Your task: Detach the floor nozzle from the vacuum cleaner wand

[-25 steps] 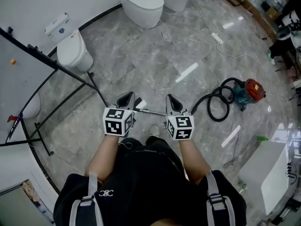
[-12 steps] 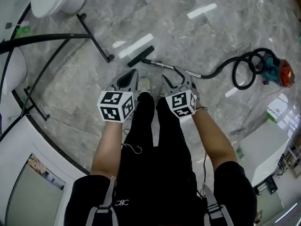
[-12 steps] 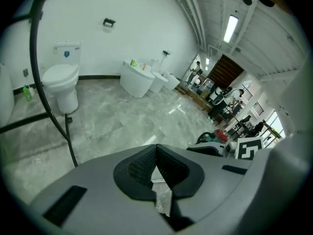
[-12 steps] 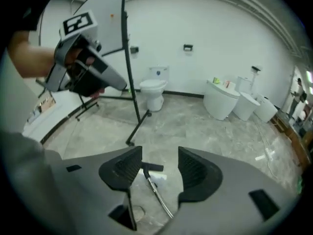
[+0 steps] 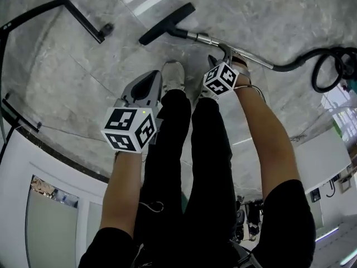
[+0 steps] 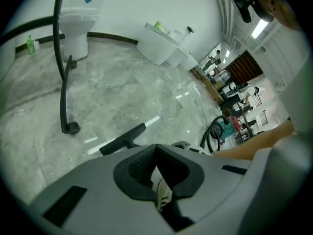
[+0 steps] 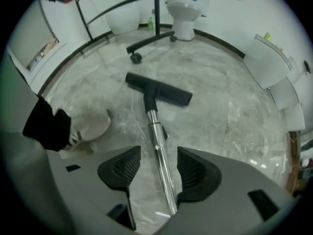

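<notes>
The floor nozzle (image 7: 159, 90) lies flat on the stone floor (image 7: 230, 111), just ahead of the person's shoe (image 7: 90, 126). It is joined to the metal wand (image 7: 155, 131) by its black neck, and the joint has not yet been parted.

The right hand-held gripper (image 7: 157, 169) is held low over the wand with its jaws well apart. The shiny tube runs between them, closer to the right-hand jaw. Neither pad is seen pressing on it, so nothing is gripped. The spot chosen sits a little behind the nozzle's neck, presumably so that the wand can be clamped near the joint and steadied against the pull that separation will need.

The left hand-held gripper (image 6: 156, 153) is kept back beside the leg, well apart from both wand and nozzle. Its jaws are brought together on nothing, and only a shoe is glimpsed past them. It is judged to be held in reserve for the nozzle end, and it would have to be opened before the neck could be taken.

The hose (image 5: 312, 66) trails off to the right from the wand's far end. Little resistance would be offered that way, so the wand would likely slide unless it is held firmly.
</notes>
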A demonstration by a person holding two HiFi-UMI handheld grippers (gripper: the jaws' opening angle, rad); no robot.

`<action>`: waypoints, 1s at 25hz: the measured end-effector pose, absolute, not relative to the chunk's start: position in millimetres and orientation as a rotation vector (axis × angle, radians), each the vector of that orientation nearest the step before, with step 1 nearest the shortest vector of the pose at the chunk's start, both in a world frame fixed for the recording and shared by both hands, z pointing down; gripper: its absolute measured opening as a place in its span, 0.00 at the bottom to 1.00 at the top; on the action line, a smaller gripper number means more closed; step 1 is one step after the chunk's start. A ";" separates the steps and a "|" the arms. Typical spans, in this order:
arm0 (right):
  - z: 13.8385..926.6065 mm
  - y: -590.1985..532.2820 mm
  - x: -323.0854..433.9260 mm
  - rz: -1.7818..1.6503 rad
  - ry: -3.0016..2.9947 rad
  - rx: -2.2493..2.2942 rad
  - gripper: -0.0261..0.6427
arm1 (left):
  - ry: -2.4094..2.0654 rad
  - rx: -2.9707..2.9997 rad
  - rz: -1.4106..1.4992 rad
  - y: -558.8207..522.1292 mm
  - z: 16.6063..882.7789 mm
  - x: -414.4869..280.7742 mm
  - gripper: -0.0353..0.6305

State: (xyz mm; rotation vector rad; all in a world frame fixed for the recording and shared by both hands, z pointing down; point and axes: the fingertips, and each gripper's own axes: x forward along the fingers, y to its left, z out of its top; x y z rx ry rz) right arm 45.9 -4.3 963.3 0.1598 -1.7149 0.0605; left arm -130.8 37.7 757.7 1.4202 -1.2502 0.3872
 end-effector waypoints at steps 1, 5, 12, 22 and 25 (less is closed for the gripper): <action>988.7 -3.9 51.0 0.030 -1.682 0.138 0.40 | -1.228 1.414 0.404 47.7 775.0 -128.6 0.07; 1062.4 -6.8 66.2 -0.018 -1.559 0.087 0.40 | -1.167 1.387 0.416 67.6 827.8 -128.1 0.07; 1071.7 -2.7 71.3 -0.028 -1.567 -0.047 0.32 | -1.167 1.440 0.250 37.6 818.9 -139.0 0.07; 914.0 0.3 7.7 0.061 -1.885 -0.070 0.32 | -1.162 1.156 -0.093 31.8 796.8 -129.5 0.51; 869.3 3.6 -18.1 0.094 -1.969 -0.086 0.32 | -1.256 1.134 -0.114 21.8 788.0 -143.8 0.51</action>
